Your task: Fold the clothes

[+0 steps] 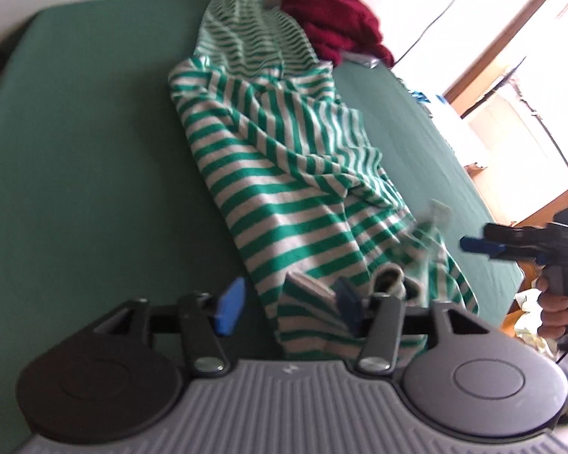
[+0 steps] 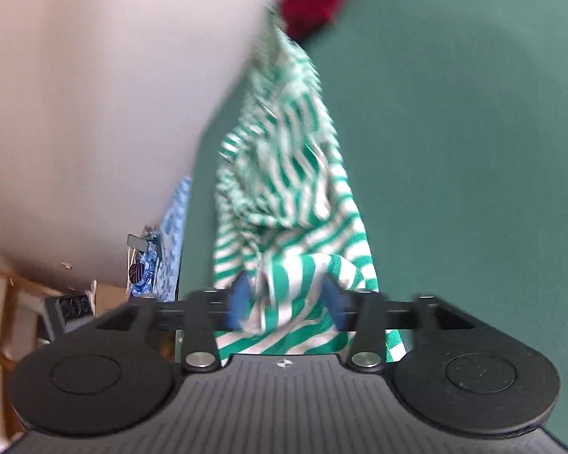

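From the left wrist view, a green-and-white striped knit garment (image 1: 284, 174) is lying lengthwise down the middle of a bed covered in a green sheet (image 1: 87, 151), folded into a long, rumpled strip with a ribbed cuff showing at the near end. It looks soft, light and floppy, likely to sag and slide unless taken by a hem or corner on both sides together. The left tongs (image 1: 289, 304) are standing wide, nothing between the blue pads. The right tongs (image 1: 469, 245) are hovering off the garment's right edge, held in a hand (image 1: 554, 304). A dark red garment (image 1: 337, 22) is heaped at the far end. From the right wrist view, blurred, the right tongs (image 2: 287, 302) are standing apart with a loose fold of the striped cloth between them, apparently unclamped.
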Action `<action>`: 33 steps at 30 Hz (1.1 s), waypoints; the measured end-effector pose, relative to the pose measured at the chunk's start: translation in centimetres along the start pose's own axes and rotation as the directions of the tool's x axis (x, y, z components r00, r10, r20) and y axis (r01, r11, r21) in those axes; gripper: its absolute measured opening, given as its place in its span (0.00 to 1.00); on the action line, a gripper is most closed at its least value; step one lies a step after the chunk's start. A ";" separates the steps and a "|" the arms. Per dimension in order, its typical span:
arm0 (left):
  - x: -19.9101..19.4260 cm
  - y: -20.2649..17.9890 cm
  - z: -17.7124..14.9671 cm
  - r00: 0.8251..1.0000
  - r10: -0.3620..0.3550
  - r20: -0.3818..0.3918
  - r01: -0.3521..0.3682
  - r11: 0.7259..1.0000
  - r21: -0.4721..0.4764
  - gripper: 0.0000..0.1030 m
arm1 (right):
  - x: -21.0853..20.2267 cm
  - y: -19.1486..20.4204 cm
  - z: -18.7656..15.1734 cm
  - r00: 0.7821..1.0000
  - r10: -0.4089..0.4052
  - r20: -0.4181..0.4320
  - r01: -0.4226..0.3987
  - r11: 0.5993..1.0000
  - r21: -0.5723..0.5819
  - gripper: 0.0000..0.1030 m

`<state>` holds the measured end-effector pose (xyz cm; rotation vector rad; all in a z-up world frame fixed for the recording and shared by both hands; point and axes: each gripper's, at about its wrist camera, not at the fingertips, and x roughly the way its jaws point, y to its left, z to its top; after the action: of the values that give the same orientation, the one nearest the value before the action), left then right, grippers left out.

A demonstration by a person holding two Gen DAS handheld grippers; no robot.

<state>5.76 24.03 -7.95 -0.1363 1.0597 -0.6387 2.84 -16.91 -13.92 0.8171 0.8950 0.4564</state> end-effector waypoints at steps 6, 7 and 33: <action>-0.6 -2.6 -2.8 0.999 0.027 0.040 -0.034 0.982 0.184 0.75 | -0.9 6.0 -2.9 0.968 -0.248 0.047 0.232 0.800 -0.553 0.57; 0.0 -3.1 -2.8 0.998 0.039 0.048 -0.049 0.976 0.211 0.77 | -0.1 6.3 -3.1 0.959 -0.281 0.044 0.247 0.744 -0.621 0.57; 3.9 -5.1 -0.1 0.917 0.312 0.248 -0.346 0.933 0.104 0.06 | 5.0 4.2 2.0 0.967 -0.244 0.072 0.236 0.752 -0.615 0.11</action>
<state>4.84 17.78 -8.91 0.0956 0.7862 -0.3800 7.26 -11.88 -12.44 0.0831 0.7763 0.4887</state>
